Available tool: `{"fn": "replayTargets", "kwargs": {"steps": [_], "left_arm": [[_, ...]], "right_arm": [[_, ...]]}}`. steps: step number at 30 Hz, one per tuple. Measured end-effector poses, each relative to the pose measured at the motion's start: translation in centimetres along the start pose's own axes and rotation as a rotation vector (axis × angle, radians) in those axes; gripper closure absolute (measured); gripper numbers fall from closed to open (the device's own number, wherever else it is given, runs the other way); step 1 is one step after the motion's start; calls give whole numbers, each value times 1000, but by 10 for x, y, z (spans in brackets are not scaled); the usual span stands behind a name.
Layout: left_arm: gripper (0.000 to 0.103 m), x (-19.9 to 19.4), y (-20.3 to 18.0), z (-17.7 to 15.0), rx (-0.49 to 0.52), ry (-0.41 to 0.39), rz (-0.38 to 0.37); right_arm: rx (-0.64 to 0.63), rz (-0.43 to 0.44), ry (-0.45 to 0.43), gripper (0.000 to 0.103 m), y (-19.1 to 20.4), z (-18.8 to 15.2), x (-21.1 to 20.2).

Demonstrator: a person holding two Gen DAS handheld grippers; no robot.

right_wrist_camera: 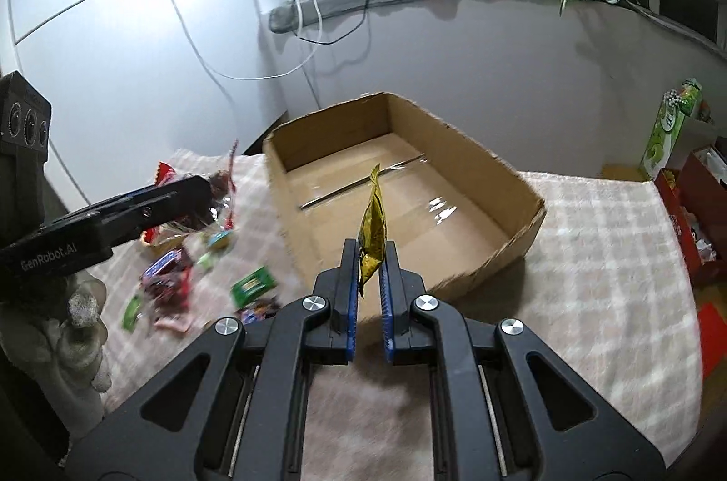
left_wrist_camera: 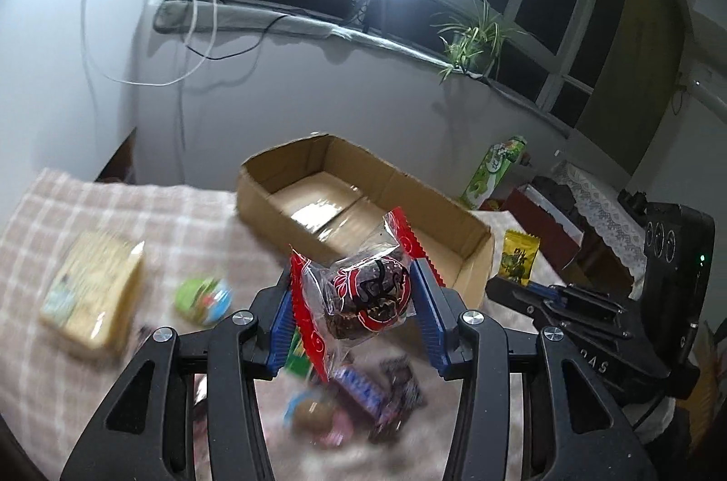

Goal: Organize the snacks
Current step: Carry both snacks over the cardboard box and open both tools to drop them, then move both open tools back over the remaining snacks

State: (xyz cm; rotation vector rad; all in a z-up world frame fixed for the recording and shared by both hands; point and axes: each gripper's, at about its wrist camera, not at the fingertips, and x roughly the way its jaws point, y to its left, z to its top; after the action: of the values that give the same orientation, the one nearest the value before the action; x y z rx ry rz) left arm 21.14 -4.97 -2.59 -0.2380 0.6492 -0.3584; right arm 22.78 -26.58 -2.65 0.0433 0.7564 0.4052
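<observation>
Left wrist view: the left gripper [left_wrist_camera: 363,299] is partly closed, its blue pads [left_wrist_camera: 425,295] pressed on either side of a clear wrapper with red serrated ends holding a dark round cake [left_wrist_camera: 368,299]. Beyond it, at 12 o'clock, sits an open cardboard box [left_wrist_camera: 472,249] with low walls; its floor shows only glossy tape and nothing in it. The box rests on a bench covered with a checked pink-and-white cloth [left_wrist_camera: 191,208]. At 9 o'clock on the cloth lie a yellow-wrapped block [left_wrist_camera: 93,295], blurred, and a small round green pack [left_wrist_camera: 202,297]. Under the gripper, at 6 o'clock, a heap of loose snacks [left_wrist_camera: 350,404] is too blurred to name singly. At 3 o'clock the right gripper [left_wrist_camera: 540,292] comes in from the side, holding a yellow sachet [left_wrist_camera: 518,260] near the box's right-hand corner.

Right wrist view: the right gripper [right_wrist_camera: 371,254] is fully closed on the thin edge of the yellow sachet [right_wrist_camera: 372,240], which stands upright above the fingertips, in front of the box's near wall. The cardboard box [right_wrist_camera: 513,181] lies ahead at 12 o'clock, nothing in it. At 9 o'clock the left gripper [right_wrist_camera: 200,190] holds its wrapped cake [right_wrist_camera: 220,185] left of the box, above the scattered snacks [right_wrist_camera: 204,281] on the cloth. A gloved hand [right_wrist_camera: 77,326] grips its handle.
</observation>
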Motion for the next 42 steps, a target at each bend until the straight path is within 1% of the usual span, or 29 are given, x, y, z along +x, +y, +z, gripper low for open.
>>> {"fn": "replayTargets", "kwargs": {"steps": [5,10,16,18,19,20,22,33,37,42], "left_arm": [[57,38,-5,12,-6,39,-8],[57,69,-11,12,-11,97,-8],[57,78,-16,12,4,110,-9],[55,79,-18,12,11,111,-5],[54,81,-19,12,14,111,0],[53,82,-19,12,16,111,3],[50,84,-19,12,14,115,7],[50,80,-15,15,-1,102,14],[50,69,-12,17,-6,85,16],[50,43,-5,19,-12,49,22]], "right_arm": [[9,-16,26,94,-16,9,21],[14,-29,52,94,-24,9,40],[13,-36,61,94,-28,7,48],[15,-41,63,92,-28,7,50],[16,-45,64,83,-28,7,51],[16,-49,63,66,-28,7,52],[13,-62,54,48,-28,6,50],[10,-77,36,48,-26,5,38],[9,-73,29,48,-21,3,28],[-16,-52,12,48,-6,-1,11]]}}
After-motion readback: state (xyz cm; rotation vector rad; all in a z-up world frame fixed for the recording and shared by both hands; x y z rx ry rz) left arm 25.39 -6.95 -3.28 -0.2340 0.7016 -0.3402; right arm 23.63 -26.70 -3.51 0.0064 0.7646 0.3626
